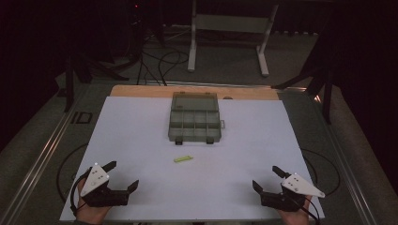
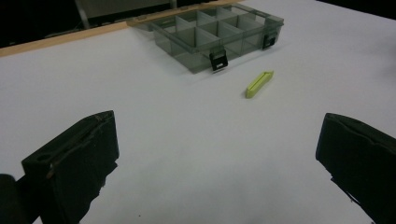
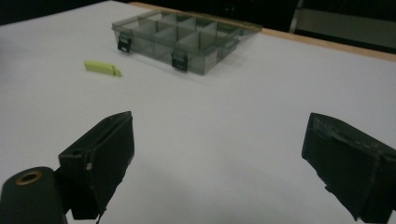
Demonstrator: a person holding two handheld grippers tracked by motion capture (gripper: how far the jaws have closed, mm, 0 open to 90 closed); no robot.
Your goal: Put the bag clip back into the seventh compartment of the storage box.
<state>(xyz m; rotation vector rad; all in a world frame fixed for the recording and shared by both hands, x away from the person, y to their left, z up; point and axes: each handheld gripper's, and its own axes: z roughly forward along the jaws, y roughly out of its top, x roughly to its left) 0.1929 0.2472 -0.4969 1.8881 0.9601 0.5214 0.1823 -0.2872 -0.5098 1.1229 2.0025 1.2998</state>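
On the near edge of the white desk (image 1: 141, 140) I have both tools parked: my left gripper (image 1: 121, 176) at the near left corner and my right gripper (image 1: 265, 179) at the near right corner, each with its black fingers (image 2: 74, 158) spread wide and holding nothing. The right gripper view shows the same gape, bare desk between the fingers (image 3: 100, 161).

Between them and farther out lies the small yellow-green plastic bar (image 1: 183, 159), flat on the desk, on its own and well apart from either gripper. Just beyond it, toward the far edge, sits the smoky translucent plastic compartment box (image 1: 195, 123), lid swung open to the far side, its two dark latches facing me. From the left gripper view the bar (image 2: 259, 83) lies near the box (image 2: 210, 35) but not touching it; as far as I can see the compartments hold nothing.

I judge this to be the very start: nothing grasped, the reach not yet begun. The next move calls for carrying one gripper forward to the bar, lining the fingers across its narrow width, and closing low, since it lies flat and thin against the desk.
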